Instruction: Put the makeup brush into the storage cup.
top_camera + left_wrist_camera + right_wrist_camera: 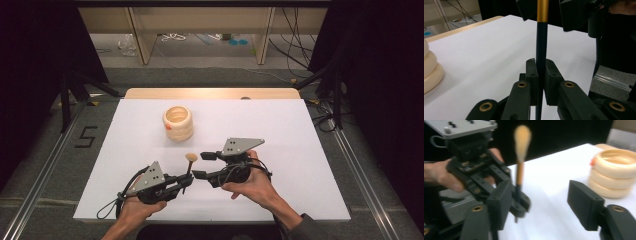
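High view: the left gripper (184,183) at about 7 o'clock on the white table sheet (300,150) pinches the slim dark-handled make-up brush with a gold ferrule and tan tuft (190,161), held upright; the right gripper (204,165) sits just beside it at 5 o'clock, jaws spread, nothing between them; the cream ringed holder of stacked rings (178,122) stands well apart at 11 o'clock

Left gripper view: its own jaws are pressed together on the brush's dark handle (541,50), low on the shaft; the other gripper's jaws stand apart either side of the gold ferrule at 12 o'clock

Right gripper view: own jaws spread wide; the brush (520,165) rises at 11 o'clock, the holder (615,172) at 2 o'clock

Risk: the low one-point pinch may let the brush pivot or slip, in my judgement

Risk, right side: the open jaw so near could knock the ferrule and tilt the brush
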Demonstrator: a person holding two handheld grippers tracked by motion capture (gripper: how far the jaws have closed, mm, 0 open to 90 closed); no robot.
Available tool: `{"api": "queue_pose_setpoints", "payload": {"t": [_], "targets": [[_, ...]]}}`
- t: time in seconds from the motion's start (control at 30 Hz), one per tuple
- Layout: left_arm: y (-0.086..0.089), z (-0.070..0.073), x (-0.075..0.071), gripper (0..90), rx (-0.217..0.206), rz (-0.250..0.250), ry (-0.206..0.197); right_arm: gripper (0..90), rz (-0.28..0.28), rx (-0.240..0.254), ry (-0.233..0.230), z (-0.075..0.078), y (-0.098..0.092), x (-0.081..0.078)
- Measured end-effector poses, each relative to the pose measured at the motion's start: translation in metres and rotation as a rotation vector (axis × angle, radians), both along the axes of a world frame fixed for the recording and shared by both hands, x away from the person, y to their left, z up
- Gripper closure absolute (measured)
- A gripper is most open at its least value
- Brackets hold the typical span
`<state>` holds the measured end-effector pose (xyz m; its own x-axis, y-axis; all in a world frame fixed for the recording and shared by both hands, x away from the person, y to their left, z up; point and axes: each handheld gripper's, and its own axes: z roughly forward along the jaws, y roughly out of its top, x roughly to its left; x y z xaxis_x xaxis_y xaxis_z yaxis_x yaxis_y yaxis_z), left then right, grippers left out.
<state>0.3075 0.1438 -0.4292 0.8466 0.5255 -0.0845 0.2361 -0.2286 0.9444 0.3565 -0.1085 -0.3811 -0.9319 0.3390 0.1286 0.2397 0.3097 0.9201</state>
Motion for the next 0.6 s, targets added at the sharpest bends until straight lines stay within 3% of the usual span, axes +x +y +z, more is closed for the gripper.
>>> {"api": "queue_pose_setpoints", "payload": {"t": [0.03, 0.07, 0.17, 0.2, 0.33, 0.6], "targets": [[-0.002, -0.001, -0.001, 83.5, -0.036, -0.04, 0.037, 32.8, -0.02, 0.0, -0.004, -0.001, -0.003, 0.0], [0.001, 0.0, 0.001, 83.5, -0.008, 0.011, 0.009, 31.2, -0.039, -0.001, -0.009, -0.002, -0.006, 0.001], [0.005, 0.001, 0.002, 83.5, -0.005, 0.058, 0.004, 28.5, -0.086, -0.003, -0.018, -0.005, -0.015, 0.001], [0.006, 0.001, 0.003, 83.5, -0.007, 0.064, 0.001, 27.9, -0.104, -0.007, -0.037, -0.005, -0.019, 0.001], [0.01, 0.002, 0.004, 83.5, -0.003, 0.084, 0.002, 26.1, -0.158, 0.016, -0.041, -0.009, -0.03, 0.003], [0.014, 0.004, 0.007, 83.5, -0.007, 0.097, -0.009, 23.9, -0.21, 0.02, -0.05, -0.014, -0.044, 0.002]]}}
